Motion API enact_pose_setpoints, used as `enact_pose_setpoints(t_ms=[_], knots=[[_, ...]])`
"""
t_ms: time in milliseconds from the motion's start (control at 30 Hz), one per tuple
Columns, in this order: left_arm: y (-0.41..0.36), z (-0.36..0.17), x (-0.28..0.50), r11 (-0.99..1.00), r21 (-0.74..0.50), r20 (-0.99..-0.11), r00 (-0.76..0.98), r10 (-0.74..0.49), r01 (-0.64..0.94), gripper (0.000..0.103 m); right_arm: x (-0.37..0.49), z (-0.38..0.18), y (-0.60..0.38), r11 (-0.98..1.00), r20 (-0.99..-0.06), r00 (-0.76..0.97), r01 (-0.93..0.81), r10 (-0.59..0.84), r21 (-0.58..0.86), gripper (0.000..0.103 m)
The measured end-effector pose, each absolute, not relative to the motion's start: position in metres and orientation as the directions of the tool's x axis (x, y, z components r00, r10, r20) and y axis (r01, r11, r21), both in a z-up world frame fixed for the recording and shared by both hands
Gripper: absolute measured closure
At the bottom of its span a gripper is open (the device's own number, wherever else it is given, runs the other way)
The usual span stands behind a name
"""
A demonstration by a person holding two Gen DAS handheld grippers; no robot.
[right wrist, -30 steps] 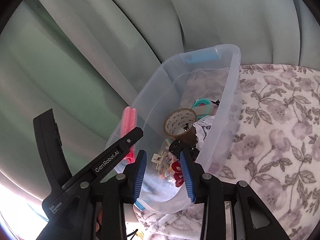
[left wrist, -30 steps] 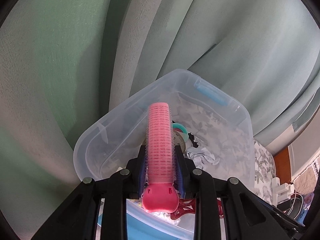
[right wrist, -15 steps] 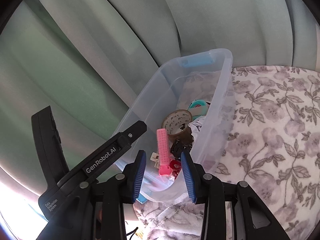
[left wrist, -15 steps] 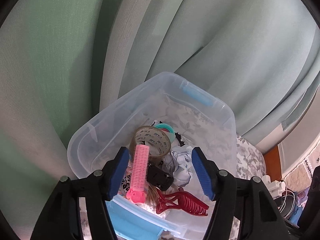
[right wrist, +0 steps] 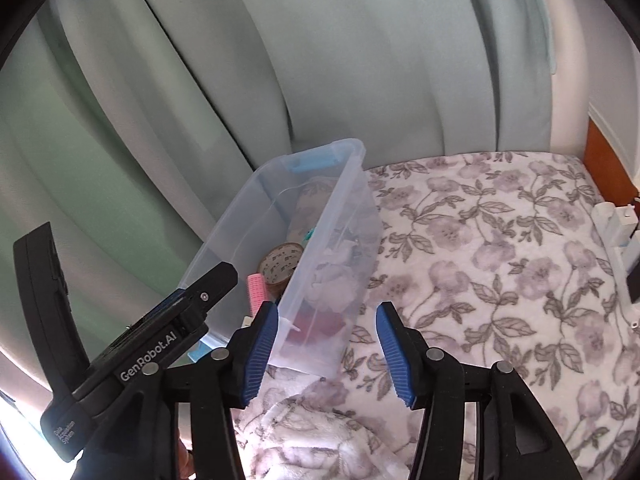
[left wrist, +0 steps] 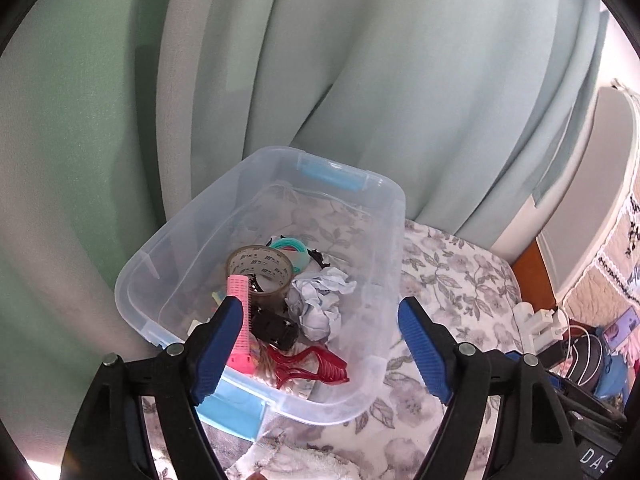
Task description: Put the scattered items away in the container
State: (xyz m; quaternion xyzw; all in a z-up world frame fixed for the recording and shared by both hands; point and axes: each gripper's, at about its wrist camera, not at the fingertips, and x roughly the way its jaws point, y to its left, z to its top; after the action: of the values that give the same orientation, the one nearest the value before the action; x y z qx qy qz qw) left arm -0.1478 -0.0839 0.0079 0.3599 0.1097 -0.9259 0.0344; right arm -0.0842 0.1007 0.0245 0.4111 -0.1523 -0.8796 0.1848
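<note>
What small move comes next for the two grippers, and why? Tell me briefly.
Probably draw both grippers back from the clear bin and scan the floral bedspread for leftovers. The left gripper and right gripper are opening with nothing between their jaws, the pink hair roller already lies in the bin, and no loose item shows on the visible bedspread.

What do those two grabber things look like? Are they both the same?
Yes, they match. The left gripper and the right gripper each have black plastic arms with round silver rivets, ending in two fingers covered by ribbed blue pads. In the right wrist view, the side of the left gripper's black body carries white lettering reading "GenRobot.AI", with smaller white print lower down. No sleeves or cables show on them.
</note>
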Motion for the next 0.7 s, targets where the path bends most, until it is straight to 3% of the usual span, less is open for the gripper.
enact_pose_setpoints(t_ms=[700], knots=[[-0.042,0.029,-0.108,-0.994,-0.040,-0.668,-0.743,-0.047,0.099,0.022,-0.038,0.038,0.131,-0.943,-0.679,-0.659,0.173,-0.325,0.283,0.034]])
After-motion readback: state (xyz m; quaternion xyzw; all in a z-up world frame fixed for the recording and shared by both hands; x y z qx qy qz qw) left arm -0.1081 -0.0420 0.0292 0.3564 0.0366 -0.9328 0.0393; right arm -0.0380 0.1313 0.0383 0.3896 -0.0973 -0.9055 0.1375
